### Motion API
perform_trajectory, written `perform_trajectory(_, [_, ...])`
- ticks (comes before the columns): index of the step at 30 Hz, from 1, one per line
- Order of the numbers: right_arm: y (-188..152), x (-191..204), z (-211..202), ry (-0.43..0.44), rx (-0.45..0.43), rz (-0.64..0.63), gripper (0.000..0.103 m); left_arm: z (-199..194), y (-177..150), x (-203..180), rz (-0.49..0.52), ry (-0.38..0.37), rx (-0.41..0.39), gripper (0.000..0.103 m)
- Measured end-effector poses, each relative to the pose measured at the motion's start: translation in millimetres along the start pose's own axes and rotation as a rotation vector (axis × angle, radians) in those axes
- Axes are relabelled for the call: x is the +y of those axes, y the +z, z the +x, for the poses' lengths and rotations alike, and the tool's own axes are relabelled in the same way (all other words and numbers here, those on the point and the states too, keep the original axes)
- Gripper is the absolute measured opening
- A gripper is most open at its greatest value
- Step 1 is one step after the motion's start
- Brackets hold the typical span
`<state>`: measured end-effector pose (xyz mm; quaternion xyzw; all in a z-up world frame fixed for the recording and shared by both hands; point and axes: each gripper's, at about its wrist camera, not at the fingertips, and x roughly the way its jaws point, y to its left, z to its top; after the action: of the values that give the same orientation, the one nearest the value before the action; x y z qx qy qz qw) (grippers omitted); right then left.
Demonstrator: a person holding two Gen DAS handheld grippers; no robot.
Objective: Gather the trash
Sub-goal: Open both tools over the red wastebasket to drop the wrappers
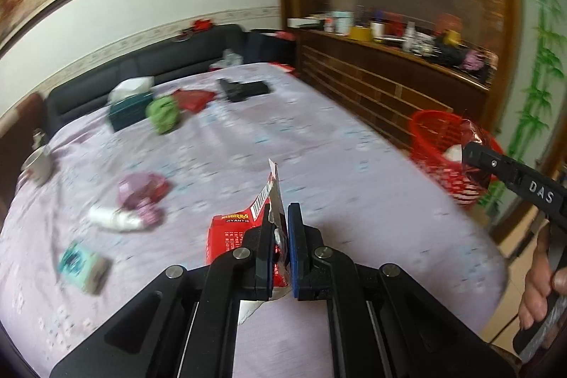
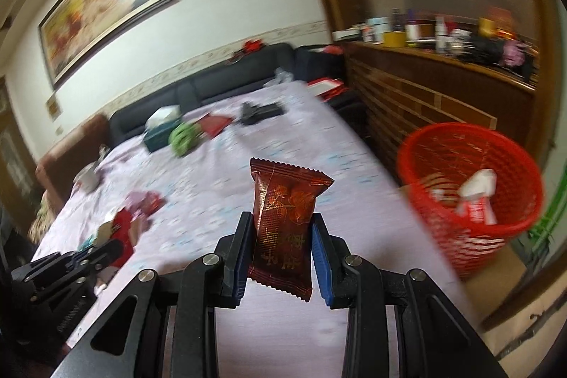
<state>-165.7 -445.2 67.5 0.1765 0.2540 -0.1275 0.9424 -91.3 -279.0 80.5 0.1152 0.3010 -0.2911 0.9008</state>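
My left gripper (image 1: 280, 218) is shut on a torn red snack wrapper (image 1: 234, 236) with a barcode, held above the lilac tablecloth (image 1: 319, 137). My right gripper (image 2: 281, 229) is shut on a dark red candy packet (image 2: 283, 218) with gold print, held upright above the table. In the left wrist view the right gripper (image 1: 471, 151) is at the red mesh basket (image 1: 439, 144) off the table's right edge, with the packet (image 1: 476, 139) at its tip. The basket (image 2: 471, 197) holds white and red trash. In the right wrist view the left gripper (image 2: 102, 248) is at lower left.
On the table lie a pink wrapper (image 1: 141, 190), a white tube (image 1: 113, 218), a small teal box (image 1: 83, 266), a green bag (image 1: 163, 114), a teal tissue box (image 1: 129, 107), a red pouch (image 1: 193, 98), a black object (image 1: 244, 89) and a metal cup (image 1: 37, 163). A wooden sideboard (image 1: 389, 84) stands right.
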Motion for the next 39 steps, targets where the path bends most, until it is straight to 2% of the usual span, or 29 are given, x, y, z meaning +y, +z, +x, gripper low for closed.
perform_trajectory(3, [6.8,-36.5,-15.9,-0.048,-0.024,0.051,0.034,6.9,13.7,-28.2,0.038,-0.095,0.011,0.006])
perform_trajectory(6, [12.8,-74.4,-31.1,-0.109,-0.04,0.095,0.034,18.8,29.8,-58.1,0.052,-0.234,0.046,0.006])
perform_trajectory(8, [15.4,-96.4,-38.1,-0.14,-0.044,0.124,0.034,27.2,39.1,-75.1,0.049,-0.297,0.067,0.006])
perform_trajectory(11, [20.3,-127.6,-44.8,-0.182,-0.045,0.162,0.034,42.6,54.2,-102.7,0.059,-0.358,0.084,0.006])
perform_trajectory(16, [32.7,-159.8,-45.1,-0.167,-0.04,0.213,0.034,71.0,77.6,-150.4,0.082,-0.435,0.112,0.006])
perform_trajectory(21, [48.9,-184.2,-33.9,-0.139,-0.03,0.246,0.035,96.6,93.5,-185.8,0.097,-0.447,0.101,0.008])
perform_trajectory(23, [56.9,-193.7,-25.9,-0.132,-0.025,0.262,0.035,110.6,95.7,-196.2,0.116,-0.453,0.119,0.025])
perform_trajectory(24, [61.5,-200.0,-21.0,-0.124,-0.02,0.276,0.036,114.4,95.7,-197.6,0.113,-0.445,0.128,0.049])
perform_trajectory(25, [65.7,-205.2,-16.1,-0.121,-0.019,0.287,0.036,117.3,95.2,-196.9,0.098,-0.438,0.13,0.061])
perform_trajectory(28, [74.4,-219.8,3.1,-0.128,0.022,0.302,0.037,111.3,90.6,-188.5,0.085,-0.423,0.101,0.061])
perform_trajectory(30, [74.6,-228.2,10.4,-0.111,0.046,0.327,0.045,105.3,86.7,-182.1,0.093,-0.413,0.1,0.061])
perform_trajectory(34, [66.5,-228.9,3.9,-0.121,0.029,0.319,0.045,89.4,76.5,-164.9,0.102,-0.361,0.081,0.061])
perform_trajectory(39, [54.1,-214.1,-7.5,-0.101,0.024,0.313,0.048,71.9,58.0,-135.0,0.083,-0.32,0.095,0.061])
